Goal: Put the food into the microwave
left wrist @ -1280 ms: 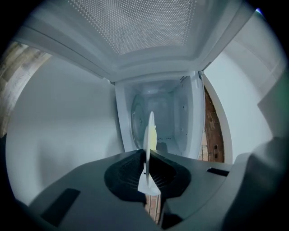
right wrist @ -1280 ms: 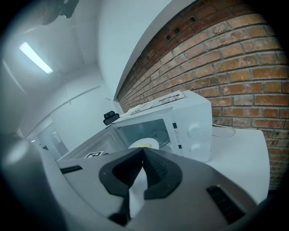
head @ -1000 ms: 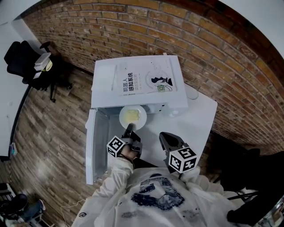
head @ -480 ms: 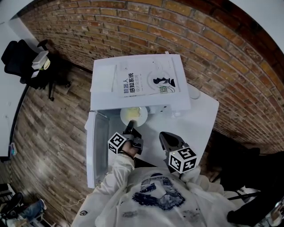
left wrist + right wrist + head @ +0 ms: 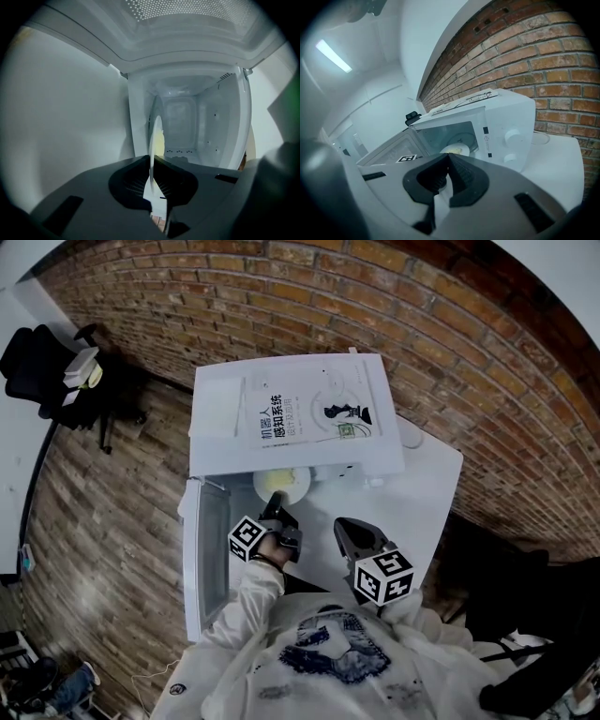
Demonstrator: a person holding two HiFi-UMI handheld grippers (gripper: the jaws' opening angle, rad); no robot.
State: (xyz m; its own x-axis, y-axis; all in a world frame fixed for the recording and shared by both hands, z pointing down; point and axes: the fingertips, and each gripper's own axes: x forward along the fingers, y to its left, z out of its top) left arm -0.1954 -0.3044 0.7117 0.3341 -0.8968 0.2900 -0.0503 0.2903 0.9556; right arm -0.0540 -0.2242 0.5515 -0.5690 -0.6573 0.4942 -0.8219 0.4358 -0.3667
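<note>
A red brick wall (image 5: 450, 324) runs along the back, with a white table (image 5: 427, 512) set close beside it. The floor (image 5: 103, 521) is brown wood planking. A black office chair (image 5: 37, 357) stands on it well off to the left. Overhead, a long strip light (image 5: 333, 55) glows on a white ceiling (image 5: 361, 42).

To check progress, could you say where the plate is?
Head view, centre: the plate is at the microwave's open front, held by the left gripper.
</note>
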